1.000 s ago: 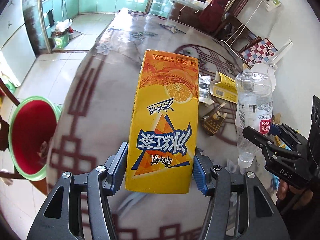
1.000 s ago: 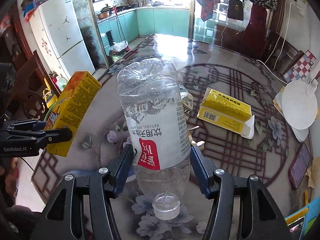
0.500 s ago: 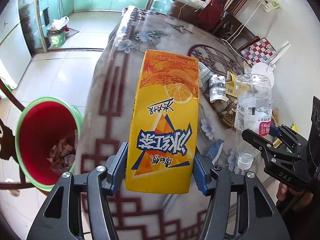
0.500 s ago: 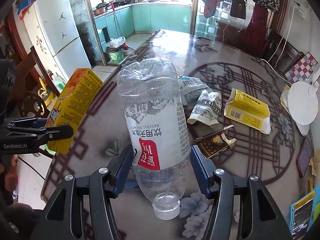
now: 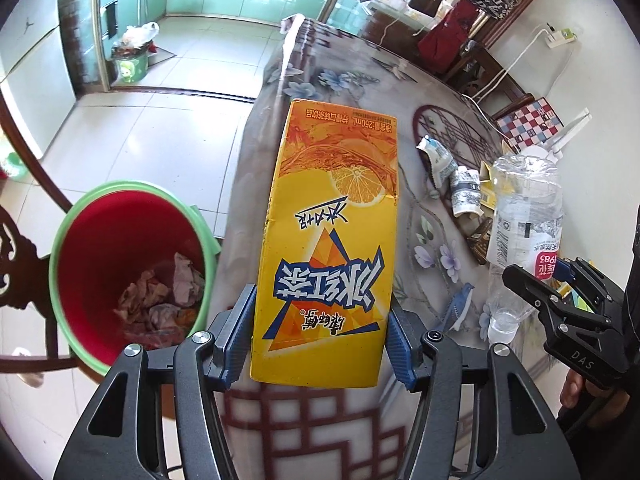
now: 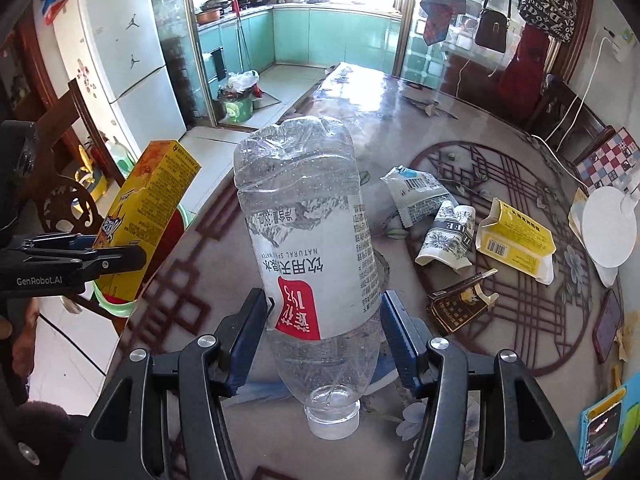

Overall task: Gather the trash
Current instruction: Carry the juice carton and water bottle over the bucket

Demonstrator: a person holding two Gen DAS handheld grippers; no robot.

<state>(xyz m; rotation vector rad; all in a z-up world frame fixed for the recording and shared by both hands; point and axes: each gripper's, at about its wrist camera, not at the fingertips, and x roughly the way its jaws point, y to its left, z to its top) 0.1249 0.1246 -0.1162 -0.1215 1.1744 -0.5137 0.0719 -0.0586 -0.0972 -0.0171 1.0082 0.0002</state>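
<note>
The left claw (image 5: 320, 344) is clamped on a yellow iced-tea carton (image 5: 332, 248), its blue pads pressed against the two narrow sides near the carton's lower end. The carton stands up out of the claw with its print upside down, and it hangs over the edge of the counter (image 5: 340, 80). Below and to the left of it, on the floor, stands a red bin (image 5: 100, 240) with a green rim and crumpled scraps at its bottom.

The right claw (image 6: 324, 336) is clamped on a clear plastic bottle (image 6: 308, 240), which points neck down, its capless mouth just below the pads and its dented base uppermost. The pads grip the bottle at the lower edge of its label.

In the right wrist view, more litter lies on the counter beyond the bottle, well apart from both claws: a torn white wrapper (image 6: 416, 196), a crushed paper cup (image 6: 446, 236) just beside it, a flattened yellow box (image 6: 516, 240) to the right of the cup, and a small dark cigarette pack (image 6: 460, 304) nearer the claw. A phone (image 6: 608, 324) lies at the far right.
</note>
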